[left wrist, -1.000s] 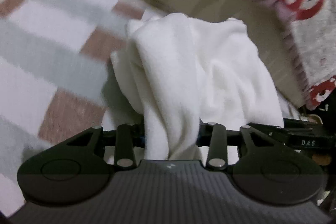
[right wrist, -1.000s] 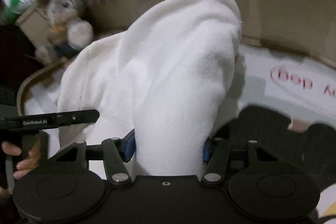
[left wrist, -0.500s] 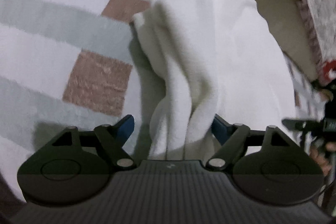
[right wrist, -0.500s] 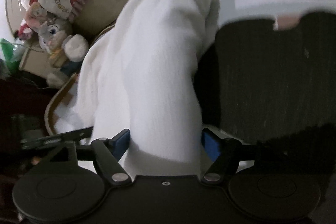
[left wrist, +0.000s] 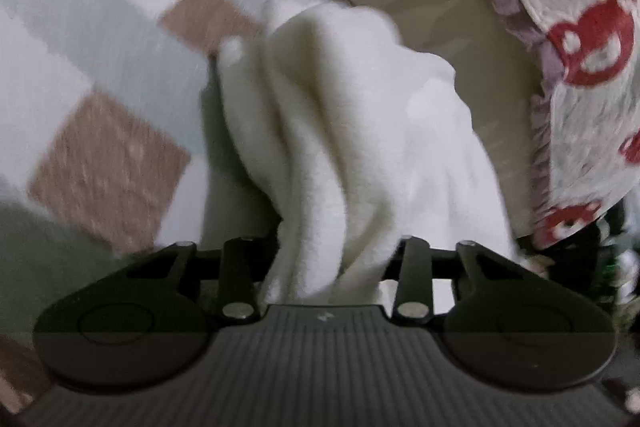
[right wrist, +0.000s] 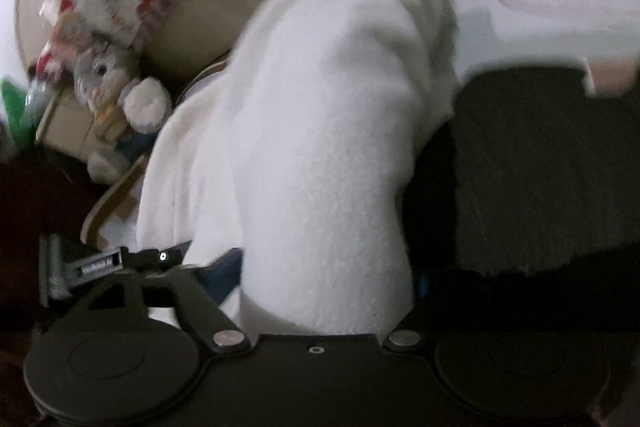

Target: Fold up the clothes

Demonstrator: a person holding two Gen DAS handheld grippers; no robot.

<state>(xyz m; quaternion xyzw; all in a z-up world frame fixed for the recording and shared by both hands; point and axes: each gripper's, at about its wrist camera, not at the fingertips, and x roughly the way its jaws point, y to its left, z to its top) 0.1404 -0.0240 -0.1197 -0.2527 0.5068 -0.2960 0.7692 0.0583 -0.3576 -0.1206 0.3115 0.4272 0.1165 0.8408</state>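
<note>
You can read almost nothing here. On the left gripper [right wrist: 100, 263], seen from your right wrist view, there is a small white label, but blur leaves its letters unreadable. On the pale sheet [right wrist: 560, 11] at the upper right of that view, pink lettering sits inside an oval outline, too smeared to make out. Your left wrist view shows no writing.
</note>
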